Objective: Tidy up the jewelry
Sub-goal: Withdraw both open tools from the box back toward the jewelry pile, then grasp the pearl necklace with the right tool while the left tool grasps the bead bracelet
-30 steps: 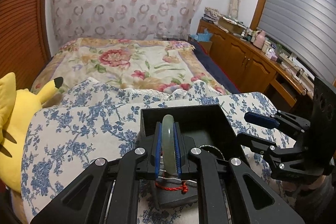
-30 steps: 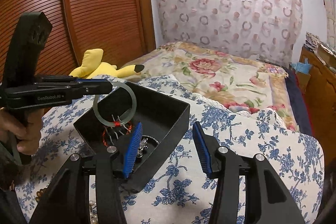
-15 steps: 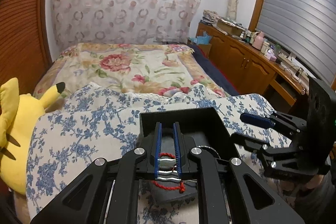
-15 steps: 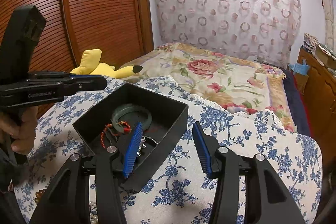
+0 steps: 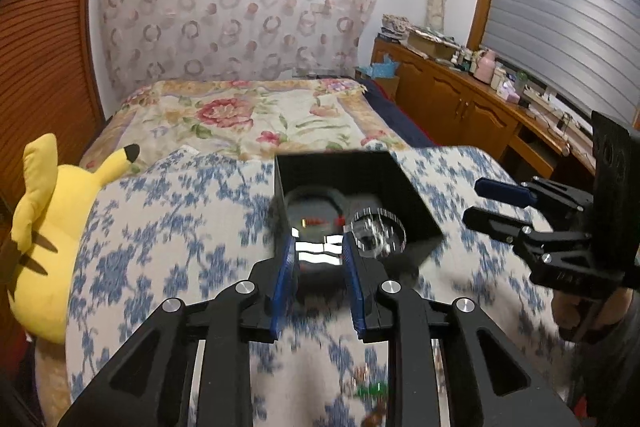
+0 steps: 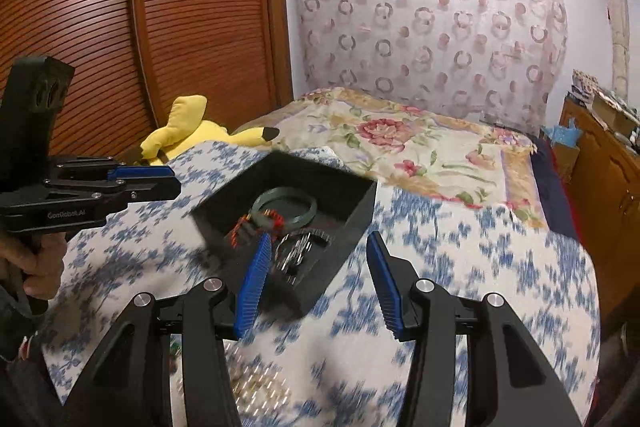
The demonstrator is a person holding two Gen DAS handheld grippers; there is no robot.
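A black open box stands on the blue-flowered cloth. Inside it lie a pale green jade bangle with a red cord and tassel, and a silver bracelet. My left gripper is open and empty, pulled back just before the box's near wall. It shows in the right wrist view at the left. My right gripper is open and empty at the box's near right corner. It shows in the left wrist view at the right.
A yellow plush toy lies at the left edge of the cloth. More loose jewelry lies blurred on the cloth near me. A flowered bedspread lies behind; wooden cabinets stand right.
My left gripper has let go of the green bangle into the box, opened wider and drawn back and up. The right gripper stayed open and shifted slightly.
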